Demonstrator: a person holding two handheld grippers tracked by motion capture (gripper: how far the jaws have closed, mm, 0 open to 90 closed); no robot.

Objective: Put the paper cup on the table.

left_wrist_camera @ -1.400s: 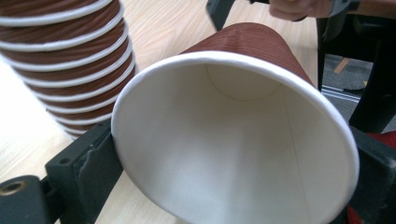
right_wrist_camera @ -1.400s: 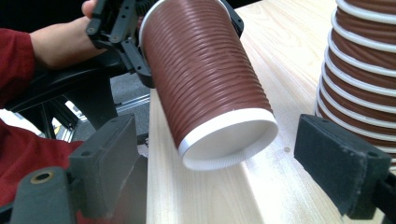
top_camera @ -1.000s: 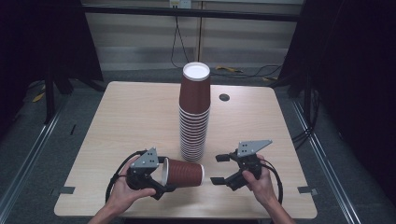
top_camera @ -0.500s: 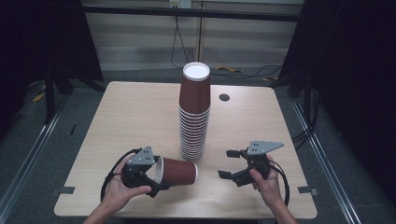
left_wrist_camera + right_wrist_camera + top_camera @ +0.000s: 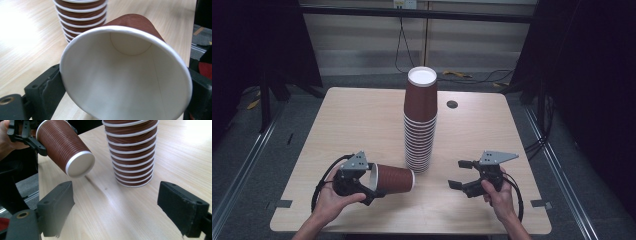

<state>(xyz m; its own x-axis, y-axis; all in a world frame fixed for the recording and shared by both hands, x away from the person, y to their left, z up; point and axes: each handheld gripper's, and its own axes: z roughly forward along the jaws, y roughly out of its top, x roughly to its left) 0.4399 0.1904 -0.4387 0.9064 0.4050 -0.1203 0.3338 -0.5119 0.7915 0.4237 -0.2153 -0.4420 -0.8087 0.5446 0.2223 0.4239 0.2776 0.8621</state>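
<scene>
A tall stack of brown paper cups (image 5: 420, 120) stands upside down at the table's middle; its lower part appears in the left gripper view (image 5: 80, 17) and the right gripper view (image 5: 132, 152). My left gripper (image 5: 374, 184) is shut on the rim of a single brown cup (image 5: 393, 178), held on its side above the table near the front left, base pointing right. Its white inside (image 5: 125, 77) faces the left camera, and its base (image 5: 80, 164) faces the right one. My right gripper (image 5: 460, 174) stands open and holds nothing, right of the stack, jaws pointing left.
A small dark round hole (image 5: 452, 104) sits in the wooden table (image 5: 347, 120) behind the stack. Black cables trail from both grippers. Dark floor and metal rails surround the table.
The left gripper with the cup has drifted slightly left and up, away from the stack. The right gripper has shifted a little to the right and stays open.
</scene>
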